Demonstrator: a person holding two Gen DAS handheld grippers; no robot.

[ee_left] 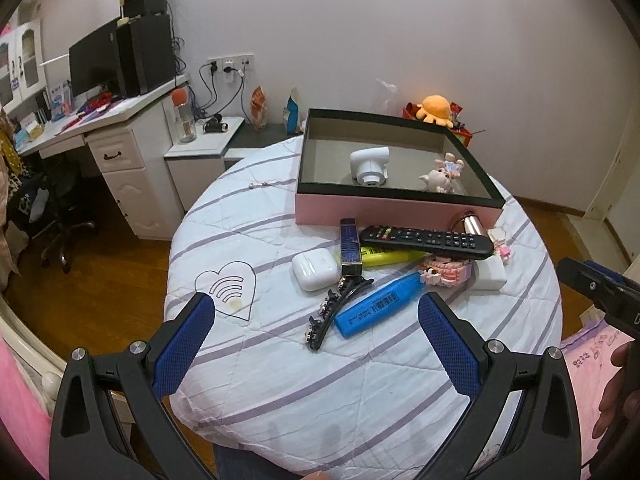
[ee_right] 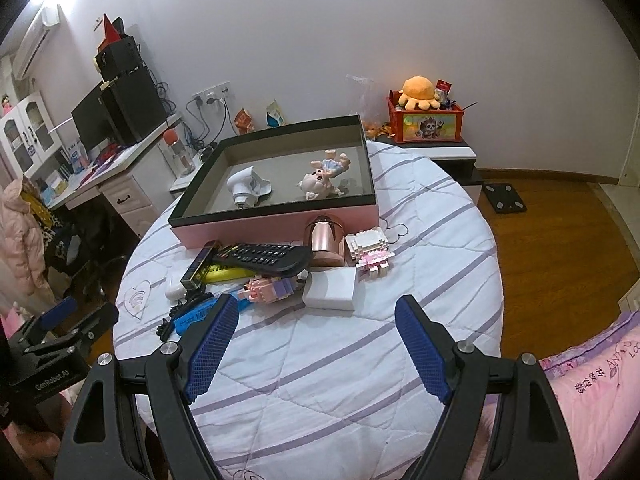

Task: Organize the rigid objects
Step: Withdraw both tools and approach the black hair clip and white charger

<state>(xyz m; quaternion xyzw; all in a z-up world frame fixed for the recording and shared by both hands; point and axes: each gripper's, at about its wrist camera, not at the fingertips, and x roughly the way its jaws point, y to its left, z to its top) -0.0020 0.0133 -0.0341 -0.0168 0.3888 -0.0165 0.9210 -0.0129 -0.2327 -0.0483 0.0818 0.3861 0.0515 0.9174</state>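
Both grippers hang empty over the quilted table, clutter not yet touched.

Left gripper jaws spread wide, nothing between them; right gripper the same, released. Pink box sits at the far side of the table, holding a white camera and a small pig figurine. In front of the box, in a loose pile: black remote lying across a yellow highlighter, blue highlighter, black hair clip, white earbud case, dark blue narrow box, pink brick toy, white adapter, rose metal cup touching the box wall.
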